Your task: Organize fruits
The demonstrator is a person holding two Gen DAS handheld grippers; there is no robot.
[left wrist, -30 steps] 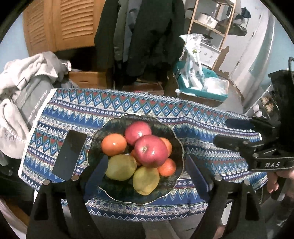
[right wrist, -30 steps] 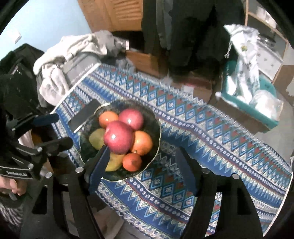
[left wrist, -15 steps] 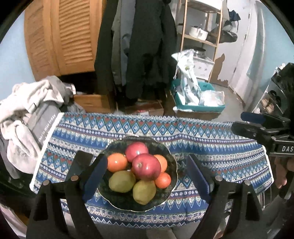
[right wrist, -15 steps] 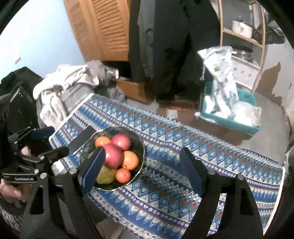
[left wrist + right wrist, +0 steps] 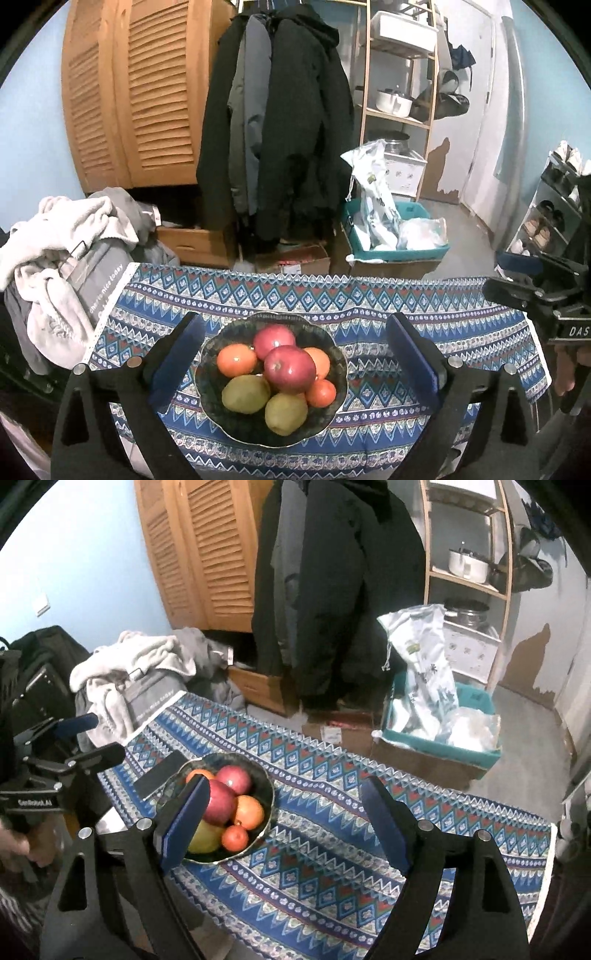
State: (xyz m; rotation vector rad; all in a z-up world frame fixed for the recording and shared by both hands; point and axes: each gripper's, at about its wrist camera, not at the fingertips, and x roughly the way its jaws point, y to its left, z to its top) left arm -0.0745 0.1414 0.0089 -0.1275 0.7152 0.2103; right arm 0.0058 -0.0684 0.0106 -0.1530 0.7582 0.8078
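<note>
A dark glass bowl [image 5: 334, 400] stands on the patterned tablecloth [image 5: 369, 295]. It holds two red apples [image 5: 290, 367], some oranges [image 5: 236, 360] and two yellow-green fruits [image 5: 245, 393]. My left gripper [image 5: 294, 320] hovers above and in front of the bowl. Its jaws are opening wide, with nothing gripped between them. The right gripper [image 5: 285, 784] is open over the cloth to the right of the bowl [image 5: 267, 805], and its left finger [image 5: 184, 819] hides part of the fruit. Each gripper shows at the edge of the other's view.
A black phone [image 5: 159, 775] lies on the cloth left of the bowl. Clothes [image 5: 55, 236] are piled at the table's left end. Behind the table are hanging coats [image 5: 291, 129], cardboard boxes, a teal bin with bags [image 5: 391, 240] and a wooden shelf [image 5: 399, 74].
Both grippers have risen and drawn back from the bowl, so it looks smaller and more of the room shows. The left jaws have spread wider, and the right jaws have widened too.
</note>
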